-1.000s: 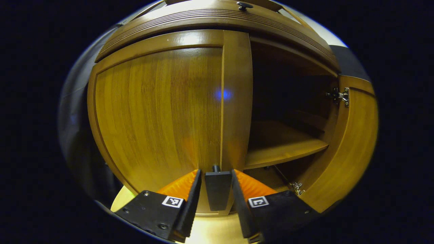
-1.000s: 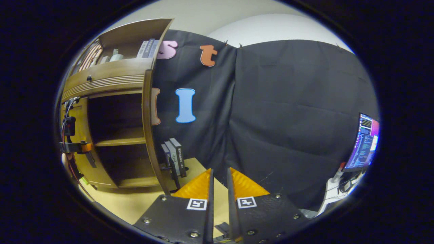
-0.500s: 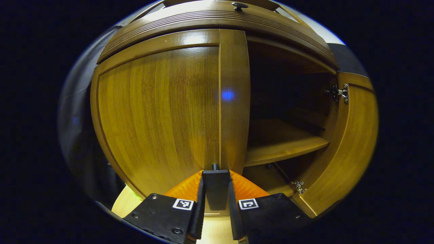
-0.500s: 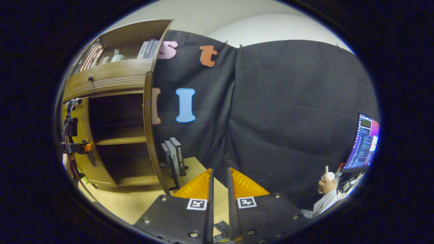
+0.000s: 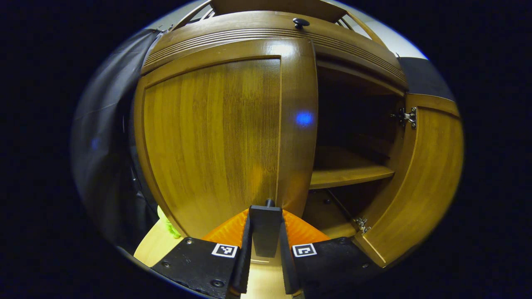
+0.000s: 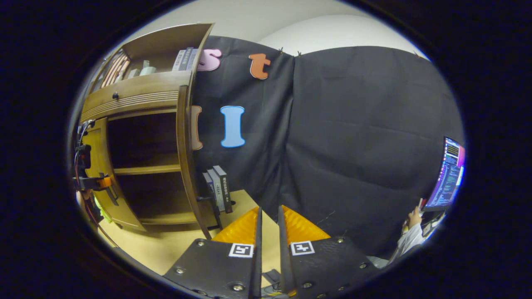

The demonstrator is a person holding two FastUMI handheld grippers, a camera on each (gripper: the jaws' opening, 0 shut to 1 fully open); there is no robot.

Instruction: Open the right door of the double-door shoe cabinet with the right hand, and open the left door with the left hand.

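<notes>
Swinging slightly ajar since before, left door (image 5: 216, 137) has left gripper (image 5: 266, 249) fingers clamped on its handle (image 5: 266, 228).

Shoe cabinet (image 5: 266, 31) — glossy brown wood, double-door, upright. Left door (image 5: 216, 133): slightly ajar, dark block handle (image 5: 266, 228) at 6 o'clock on its free edge. Right door (image 5: 419, 182): swung wide open at 3 o'clock — interior shelf (image 5: 349, 172) exposed, metal hinges (image 5: 406, 117) visible.

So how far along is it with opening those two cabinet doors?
Half done. The right door already stands wide open, showing the shelf. The left claw is clamped on the left door's handle; the left door looks just started and needs swinging fully open. The right claw is off to the side, holding nothing.
</notes>
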